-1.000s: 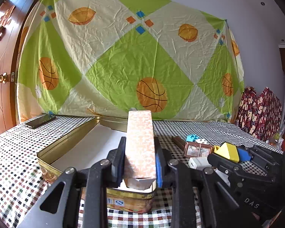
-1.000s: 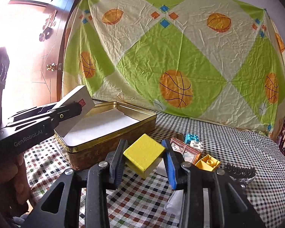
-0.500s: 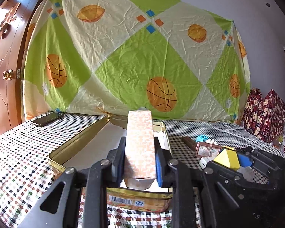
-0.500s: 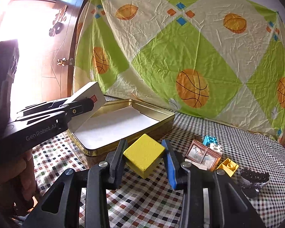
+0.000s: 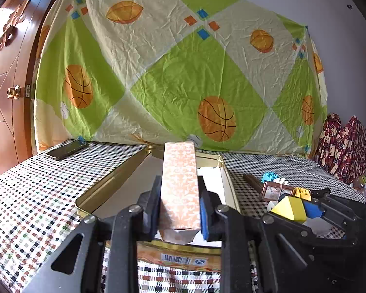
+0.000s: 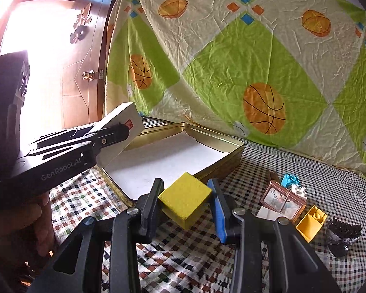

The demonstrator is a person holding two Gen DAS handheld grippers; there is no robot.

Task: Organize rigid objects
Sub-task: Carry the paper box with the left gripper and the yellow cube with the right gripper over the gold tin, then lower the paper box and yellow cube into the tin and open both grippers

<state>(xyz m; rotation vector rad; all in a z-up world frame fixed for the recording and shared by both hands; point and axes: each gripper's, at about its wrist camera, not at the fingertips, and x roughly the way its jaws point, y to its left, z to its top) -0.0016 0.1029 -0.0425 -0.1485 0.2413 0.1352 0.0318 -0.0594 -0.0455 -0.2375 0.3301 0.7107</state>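
Observation:
My left gripper (image 5: 179,211) is shut on a long orange-patterned box (image 5: 180,183), held above the near end of the open gold tin (image 5: 109,183). From the right wrist view that same box (image 6: 124,127) shows its white side over the tin's (image 6: 214,168) left edge, with the left gripper (image 6: 114,134) around it. My right gripper (image 6: 186,201) is shut on a yellow block (image 6: 185,199), just in front of the tin's near corner. In the left wrist view the yellow block (image 5: 290,207) and right gripper (image 5: 295,210) sit at the right.
A checkered cloth (image 6: 329,175) covers the table. Right of the tin lie a small picture frame (image 6: 283,200), blue and white bricks (image 6: 290,179), a yellow brick (image 6: 311,222) and a dark spiky object (image 6: 342,234). A phone (image 5: 66,149) lies at the far left. A patterned sheet hangs behind.
Both grippers have shifted across the table toward the tin, each keeping its grip. The tin now sits more centred under the orange box.

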